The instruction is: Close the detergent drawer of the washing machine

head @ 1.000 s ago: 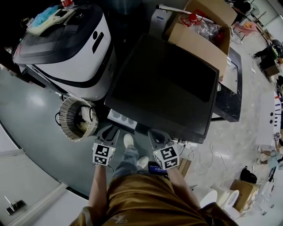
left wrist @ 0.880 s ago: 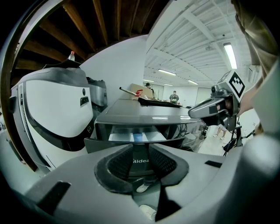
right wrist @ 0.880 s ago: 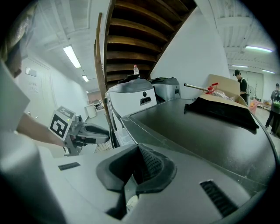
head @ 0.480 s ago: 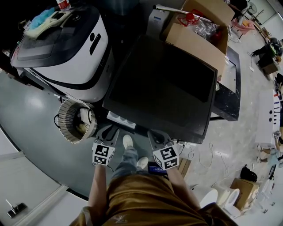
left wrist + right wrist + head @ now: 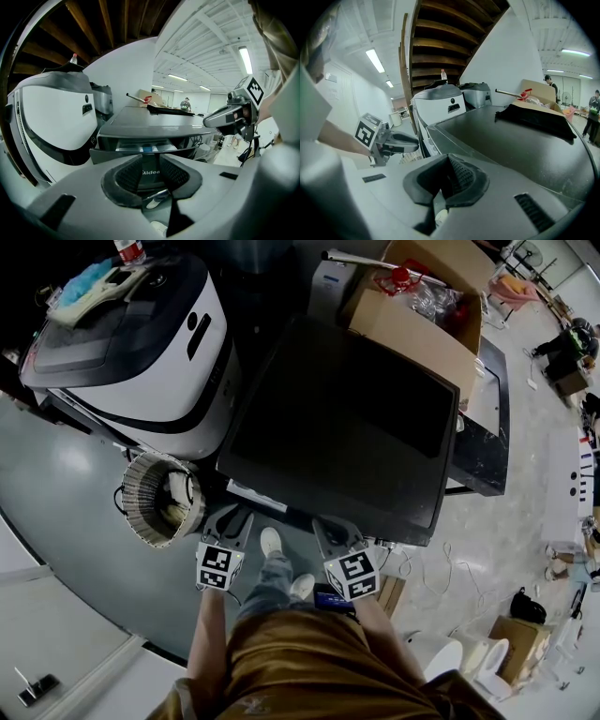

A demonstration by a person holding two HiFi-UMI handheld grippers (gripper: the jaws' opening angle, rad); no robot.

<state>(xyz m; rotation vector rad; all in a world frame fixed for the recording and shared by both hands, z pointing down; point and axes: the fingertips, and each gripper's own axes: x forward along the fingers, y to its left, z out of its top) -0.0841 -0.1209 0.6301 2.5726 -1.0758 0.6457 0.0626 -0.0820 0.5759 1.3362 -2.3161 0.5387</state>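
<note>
From the head view I look down on the dark-topped washing machine (image 5: 347, 427). The detergent drawer (image 5: 255, 495) shows only as a thin pale strip under the left end of its front edge.

The left gripper view shows more. The drawer (image 5: 147, 147) stands a little out of the front panel, and a slot above it shows white compartments and a blue piece. My left gripper (image 5: 232, 514) points at the drawer from just in front. Its jaws are narrowly apart with nothing between them, and the brand lettering shows through the gap. I cannot tell whether the tips touch the drawer front.

My right gripper (image 5: 330, 526) is further along the same front edge, well apart from the left one. In its own view the jaw tips meet and hold nothing, and the machine's flat top stretches away to the right.

A round woven basket (image 5: 164, 495) sits just left of the drawer corner, under a white appliance (image 5: 159, 352). A cardboard box (image 5: 422, 315) rests on the far edge of the top. Below the front edge is open grey floor (image 5: 84, 521), with my shoe (image 5: 272, 540) between the grippers.
</note>
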